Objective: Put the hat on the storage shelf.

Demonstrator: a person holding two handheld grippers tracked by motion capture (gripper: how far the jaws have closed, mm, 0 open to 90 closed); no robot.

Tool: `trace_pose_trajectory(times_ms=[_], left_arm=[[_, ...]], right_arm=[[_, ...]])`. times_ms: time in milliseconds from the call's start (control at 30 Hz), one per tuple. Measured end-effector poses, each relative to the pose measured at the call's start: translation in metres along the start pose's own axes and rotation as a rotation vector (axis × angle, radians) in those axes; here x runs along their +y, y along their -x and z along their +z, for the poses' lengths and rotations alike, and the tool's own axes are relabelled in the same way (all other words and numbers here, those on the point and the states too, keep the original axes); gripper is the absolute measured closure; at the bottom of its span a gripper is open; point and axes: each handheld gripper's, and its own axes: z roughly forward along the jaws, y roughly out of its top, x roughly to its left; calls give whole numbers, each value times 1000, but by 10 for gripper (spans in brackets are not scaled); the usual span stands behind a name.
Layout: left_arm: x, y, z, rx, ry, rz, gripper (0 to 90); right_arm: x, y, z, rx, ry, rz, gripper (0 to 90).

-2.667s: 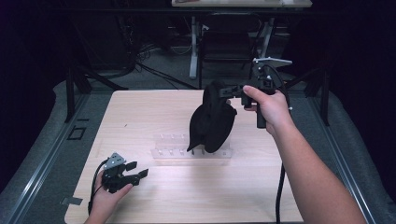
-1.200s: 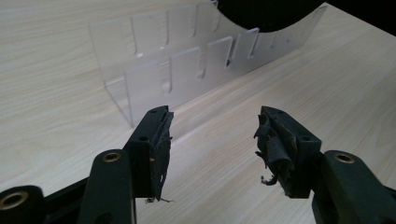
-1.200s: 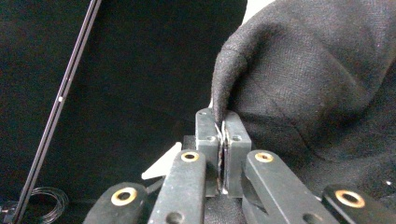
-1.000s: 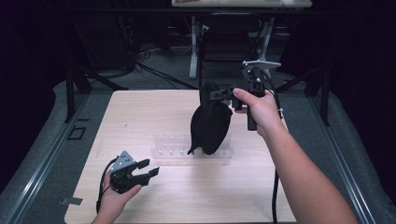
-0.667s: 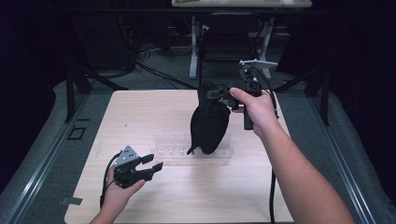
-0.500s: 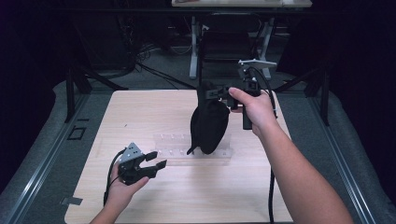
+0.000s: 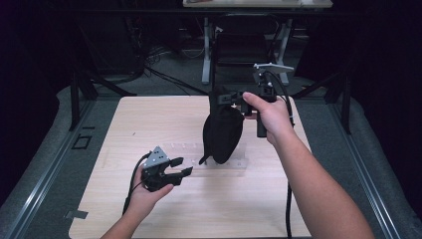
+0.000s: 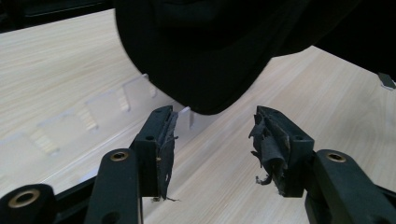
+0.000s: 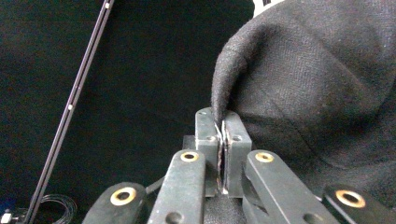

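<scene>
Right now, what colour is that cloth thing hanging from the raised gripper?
Black, a woven fabric cap; the right gripper view shows it best, pinched in the right gripper.

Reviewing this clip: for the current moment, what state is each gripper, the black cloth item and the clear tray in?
Right gripper: shut on an edge of the black cloth, held up above the table.
Left gripper: open, holding nothing, pointed at the cloth's lower end.
Black cloth: hanging from the right gripper, lower end over the clear tray.
Clear tray: lying flat on the wooden table, visible compartments look empty.
</scene>
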Motion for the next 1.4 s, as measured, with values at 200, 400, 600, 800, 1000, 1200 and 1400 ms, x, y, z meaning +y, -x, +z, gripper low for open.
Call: trace_pose_trajectory(times_ms=[200, 400, 600, 800, 1000, 1200, 1400], left_arm=[[8, 10, 11, -15, 7, 32, 511], [12, 18, 24, -13, 7, 74, 589], [13, 22, 31, 37, -6, 138, 808], [9, 21, 27, 50, 3, 166, 836], [5, 17, 24, 49, 10, 155, 844], [3, 11, 23, 42, 25, 116, 851], [-5, 8, 22, 57, -13, 133, 857]], right_arm=[[1, 0, 3, 10, 13, 5, 878], [1, 0, 5, 17, 14, 11, 878], [0, -3, 11, 27, 8, 5, 877], [-2, -8, 15, 23, 2, -8, 869], [-3, -13, 21, 55, 5, -19, 810], [-4, -19, 16, 50, 24, -43, 784], [-5, -15, 9, 38, 38, -40, 783]])
